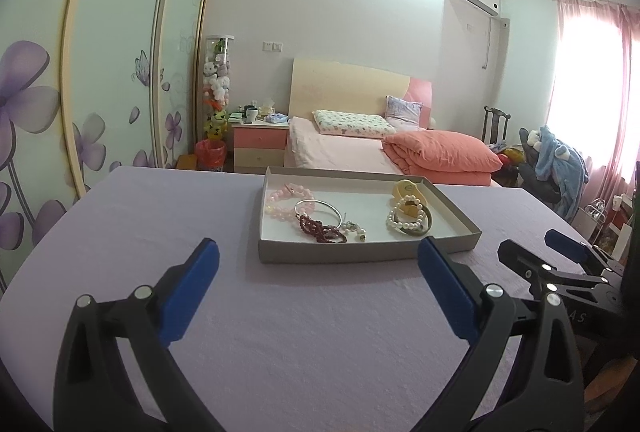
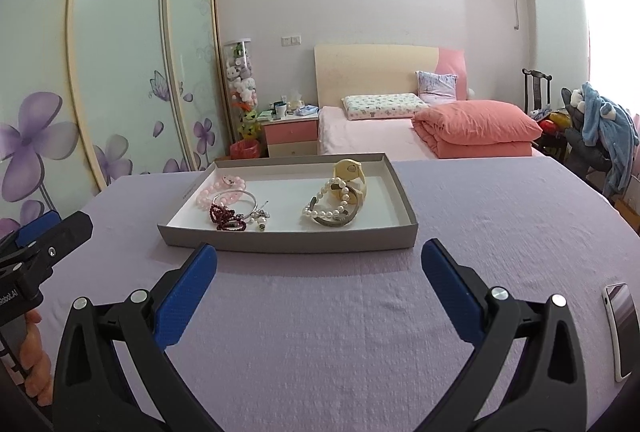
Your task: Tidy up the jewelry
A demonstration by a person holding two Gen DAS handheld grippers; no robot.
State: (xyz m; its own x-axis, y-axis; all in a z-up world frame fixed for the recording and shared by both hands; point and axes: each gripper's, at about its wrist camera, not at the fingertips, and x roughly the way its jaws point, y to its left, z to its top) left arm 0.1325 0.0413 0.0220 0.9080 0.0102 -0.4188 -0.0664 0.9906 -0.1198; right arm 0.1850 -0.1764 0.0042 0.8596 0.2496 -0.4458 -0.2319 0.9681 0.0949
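Blue-padded fingers of the left gripper [image 1: 318, 260] stand wide apart and hold nothing, low over the lilac tablecloth [image 1: 320, 332]; the right gripper [image 2: 319, 262] is likewise spread and empty, just short of the near wall of the shallow grey cardboard tray [image 2: 288, 242]; a smartphone [image 2: 619, 328] lies on the cloth at the far right edge, well apart from the work. All jewelry sits inside the tray, beyond both tools: to the left a pink bead bracelet [image 2: 218, 192], a thin silver bangle [image 2: 236, 202] overlapping it, a dark red bead strand [image 2: 226, 218] and a small pearl charm piece [image 2: 260, 220], touching or tangled together; to the right a pearl bracelet [image 2: 326, 206] draped over a grey-green bangle [image 2: 340, 218], with a yellow watch-like item [image 2: 352, 178] behind them. Risks, as judged: the left cluster is interlocked, so closing on one strand may drag its neighbours out with it; the silver bangle is thin and lies flat, and the pads may slip off it or pin it against the tray floor; the tray looks light and unanchored, so a low approach could catch the near wall and shove the tray away; the pearl bracelet may roll off the bangle if disturbed. Each gripper must clear the near wall before descending.
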